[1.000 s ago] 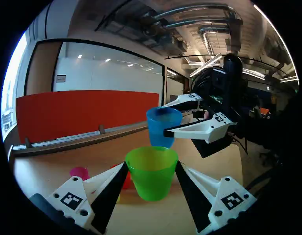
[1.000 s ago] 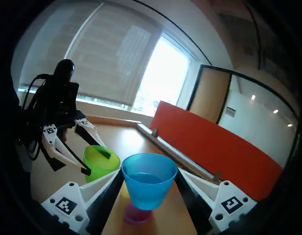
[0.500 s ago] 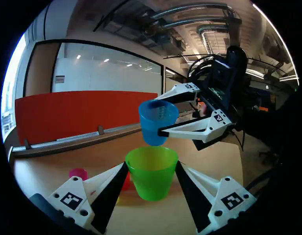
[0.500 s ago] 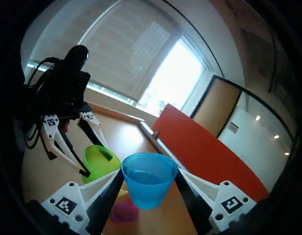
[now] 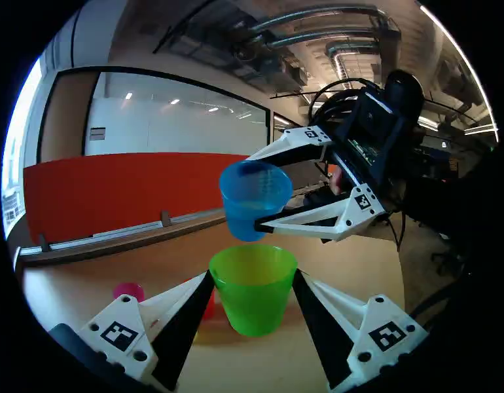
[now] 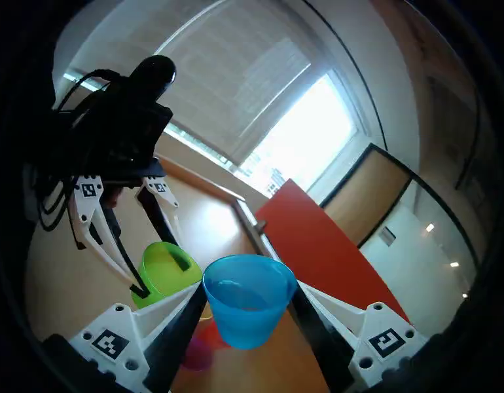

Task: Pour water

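The blue cup (image 5: 252, 200) hangs in the air directly above the green cup (image 5: 253, 298), a little beyond its far rim. Its axis leans off upright, so the mouth tips down toward the green cup's opening. The two cups do not touch, and no stream shows between them. The right gripper (image 5: 252, 194) has its fingers closed on the blue cup's sides, and the right gripper view shows water lying low inside. The left gripper (image 5: 252, 274) clamps the green cup between its fingers. That cup stands upright, with its base low over the wooden table (image 5: 88, 275); whether it rests on the table I cannot tell. The pour seems to turn on tipping the blue cup further, with its lip kept over the green mouth. A small pink cup (image 5: 129, 290) stands off to one side. Square black-and-white markers sit on the fingers of both grippers. A wall sign (image 5: 96, 133) is too small to read, and no brand shows.
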The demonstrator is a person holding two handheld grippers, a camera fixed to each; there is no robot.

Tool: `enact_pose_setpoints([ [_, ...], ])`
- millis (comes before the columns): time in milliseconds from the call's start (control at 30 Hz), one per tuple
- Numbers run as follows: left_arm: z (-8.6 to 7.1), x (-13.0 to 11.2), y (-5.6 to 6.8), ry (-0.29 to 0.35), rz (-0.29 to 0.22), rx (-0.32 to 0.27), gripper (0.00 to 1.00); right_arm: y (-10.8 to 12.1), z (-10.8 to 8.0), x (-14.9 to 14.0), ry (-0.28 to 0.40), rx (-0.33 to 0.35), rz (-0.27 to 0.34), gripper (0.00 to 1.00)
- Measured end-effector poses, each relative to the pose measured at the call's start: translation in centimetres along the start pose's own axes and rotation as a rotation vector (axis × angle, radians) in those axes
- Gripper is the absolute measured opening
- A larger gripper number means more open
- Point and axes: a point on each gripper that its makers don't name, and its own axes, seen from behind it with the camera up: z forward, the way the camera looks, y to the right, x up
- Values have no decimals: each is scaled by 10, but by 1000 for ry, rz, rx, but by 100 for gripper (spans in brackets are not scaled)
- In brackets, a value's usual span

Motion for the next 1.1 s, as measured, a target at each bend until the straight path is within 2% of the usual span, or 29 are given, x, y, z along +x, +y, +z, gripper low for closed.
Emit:
enact_pose_setpoints([
  [1100,5,1,3,7,1,-10,86,10,12,4,-40,-3,-263,92],
])
